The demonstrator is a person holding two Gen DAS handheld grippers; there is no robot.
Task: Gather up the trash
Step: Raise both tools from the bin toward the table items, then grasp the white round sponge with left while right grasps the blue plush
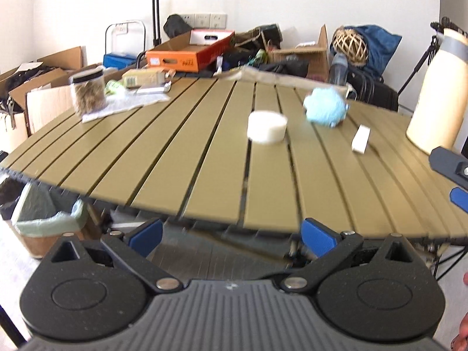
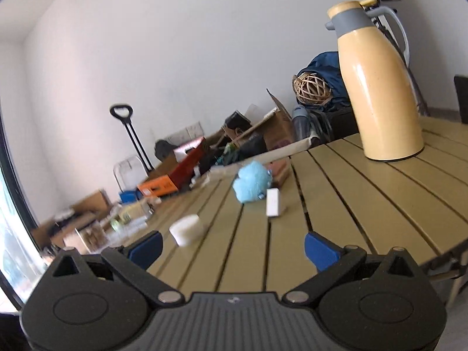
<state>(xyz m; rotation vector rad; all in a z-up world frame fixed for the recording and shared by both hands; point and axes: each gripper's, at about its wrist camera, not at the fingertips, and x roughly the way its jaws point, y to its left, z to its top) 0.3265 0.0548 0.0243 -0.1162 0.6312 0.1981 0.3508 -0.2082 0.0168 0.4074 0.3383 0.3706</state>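
On the olive slatted table (image 1: 181,152) (image 2: 365,204) lie a white round tub (image 1: 266,126) (image 2: 187,229), a crumpled light-blue wad (image 1: 326,106) (image 2: 251,181) and a small white box (image 1: 360,138) (image 2: 273,202). My left gripper (image 1: 232,237) is open, held below and before the table's near edge, with nothing between its blue pads. My right gripper (image 2: 232,248) is open too, low over the table's near edge, with the tub just beyond its left finger. The right gripper's tip (image 1: 453,172) also shows at the right edge of the left wrist view.
A tall cream thermos jug (image 2: 377,87) (image 1: 438,93) stands at the table's right. A lidded jar (image 1: 87,93), cloth and packets sit far left. A lined waste bin (image 1: 44,228) stands on the floor under the left edge. Boxes and bags crowd the wall behind.
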